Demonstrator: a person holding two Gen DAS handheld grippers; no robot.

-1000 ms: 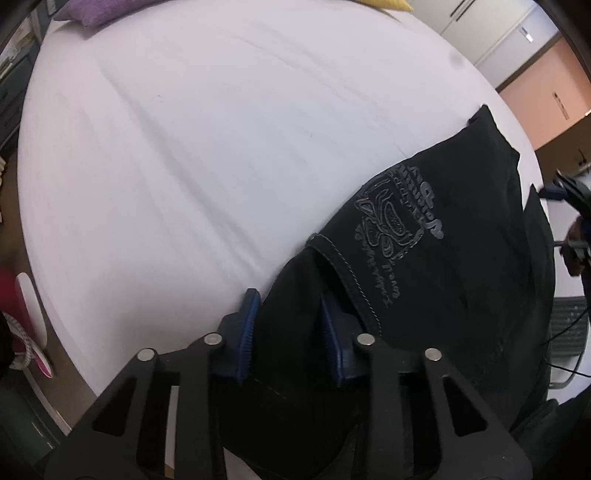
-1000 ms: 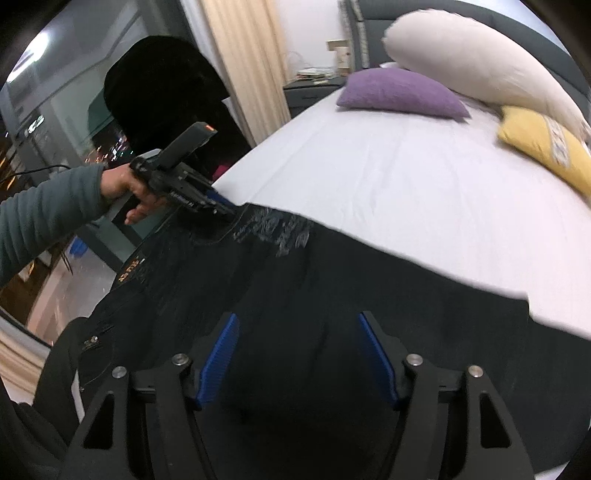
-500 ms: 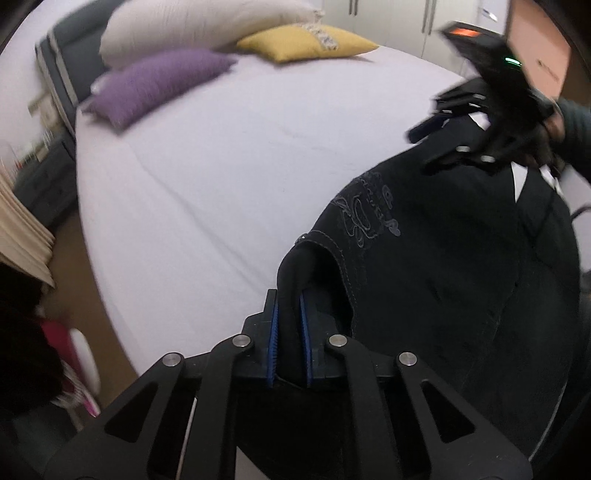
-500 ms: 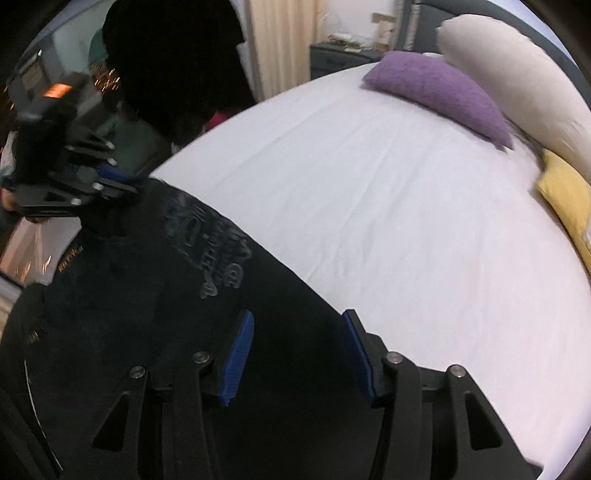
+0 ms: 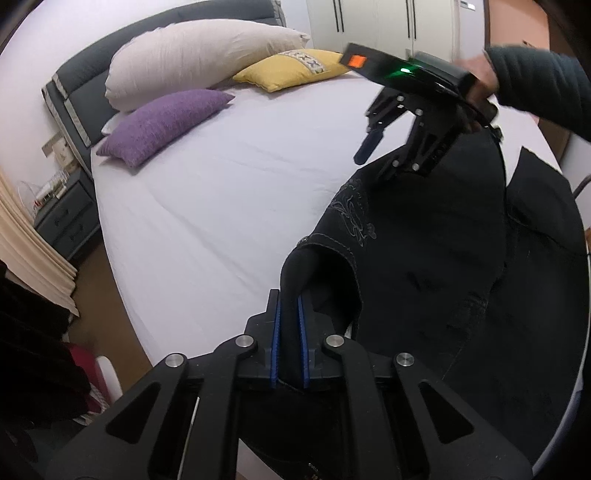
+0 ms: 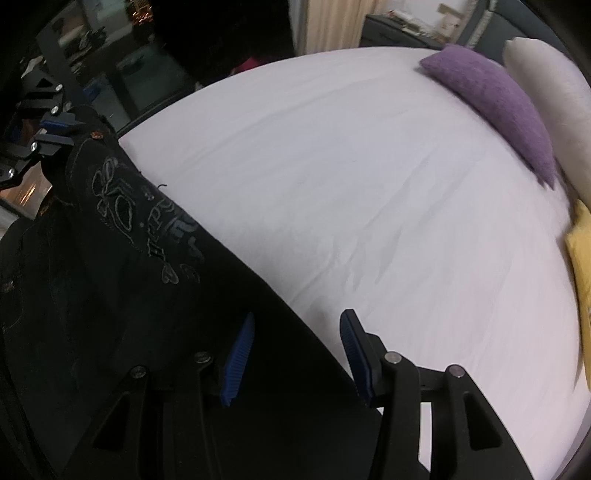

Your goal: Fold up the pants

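Black pants (image 5: pixel 424 266) with a grey embroidered pocket lie at the near edge of a white bed (image 5: pixel 229 192). My left gripper (image 5: pixel 290 325) is shut on a fold of the waistband and lifts it. In the right wrist view the pants (image 6: pixel 122 258) fill the lower left. My right gripper (image 6: pixel 295 347) is open, its jaws straddling the pants' edge; it also shows in the left wrist view (image 5: pixel 373 147), above the far part of the pants. My left gripper shows in the right wrist view (image 6: pixel 51 133), clamped on the waistband corner.
A purple pillow (image 5: pixel 166 122), a cream pillow (image 5: pixel 199 59) and a yellow pillow (image 5: pixel 291 68) lie at the dark headboard. A nightstand (image 5: pixel 62 218) and beige curtains (image 5: pixel 33 266) stand to the left. White wardrobe doors (image 5: pixel 388 26) are behind the bed.
My left gripper closed on the waistband and raised it. My right gripper stayed open and moved to the pants' edge nearer the bed's middle.
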